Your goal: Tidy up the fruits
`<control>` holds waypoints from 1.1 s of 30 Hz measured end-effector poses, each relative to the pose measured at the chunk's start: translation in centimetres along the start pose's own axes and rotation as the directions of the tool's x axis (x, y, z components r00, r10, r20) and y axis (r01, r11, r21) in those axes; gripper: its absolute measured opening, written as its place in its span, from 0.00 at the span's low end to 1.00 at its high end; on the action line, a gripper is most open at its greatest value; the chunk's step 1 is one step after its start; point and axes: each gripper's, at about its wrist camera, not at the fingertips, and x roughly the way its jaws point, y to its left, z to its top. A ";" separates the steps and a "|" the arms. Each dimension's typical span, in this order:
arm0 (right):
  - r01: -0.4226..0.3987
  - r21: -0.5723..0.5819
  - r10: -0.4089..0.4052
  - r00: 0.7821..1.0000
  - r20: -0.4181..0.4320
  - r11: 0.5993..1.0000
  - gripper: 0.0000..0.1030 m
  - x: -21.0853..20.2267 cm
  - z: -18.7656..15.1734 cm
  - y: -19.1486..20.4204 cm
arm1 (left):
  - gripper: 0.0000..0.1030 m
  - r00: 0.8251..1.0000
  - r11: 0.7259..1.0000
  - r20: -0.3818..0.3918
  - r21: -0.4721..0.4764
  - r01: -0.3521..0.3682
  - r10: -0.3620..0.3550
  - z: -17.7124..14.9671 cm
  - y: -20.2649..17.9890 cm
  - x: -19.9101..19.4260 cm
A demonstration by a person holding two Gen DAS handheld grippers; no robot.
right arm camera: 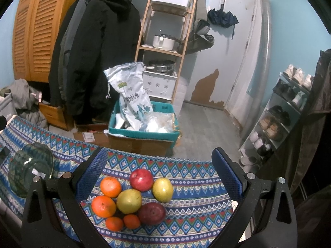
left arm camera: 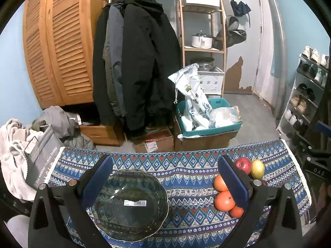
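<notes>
1. Counter (left arm camera: 186, 177) under a patterned cloth carries everything.
2. Glass bowl (left arm camera: 130, 204) sits empty; only the left view shows it whole, left claw (left arm camera: 165, 184) spread wide above it.
3. Fruit pile (right arm camera: 132, 200) lies right of the bowl; only the right view shows all of it, between the wide-open right claw (right arm camera: 161, 177).

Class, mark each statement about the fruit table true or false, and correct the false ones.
1. The dark green glass bowl holds fruit. False: it is empty.
2. The right tongs are open. True.
3. The left tongs grip an orange. False: they are open, holding nothing.
4. The round orange fruits lie on the blue patterned tablecloth. True.
5. Two dark red apples are in the pile. True.
</notes>
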 end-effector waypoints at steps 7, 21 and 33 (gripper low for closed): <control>0.005 0.003 -0.005 1.000 0.010 1.000 0.96 -0.3 0.0 0.1 | 0.99 1.000 1.000 0.005 -0.005 0.005 -0.005 0.1 0.2 -0.1; 0.005 0.000 -0.005 1.000 0.016 1.000 0.96 -0.6 0.2 0.0 | 0.99 1.000 1.000 0.009 -0.011 0.010 -0.009 0.1 0.2 -0.2; 0.010 -0.003 -0.010 1.000 0.027 1.000 0.96 -0.8 0.2 -0.1 | 0.99 1.000 1.000 0.011 -0.011 0.016 -0.016 0.0 -0.1 -0.3</control>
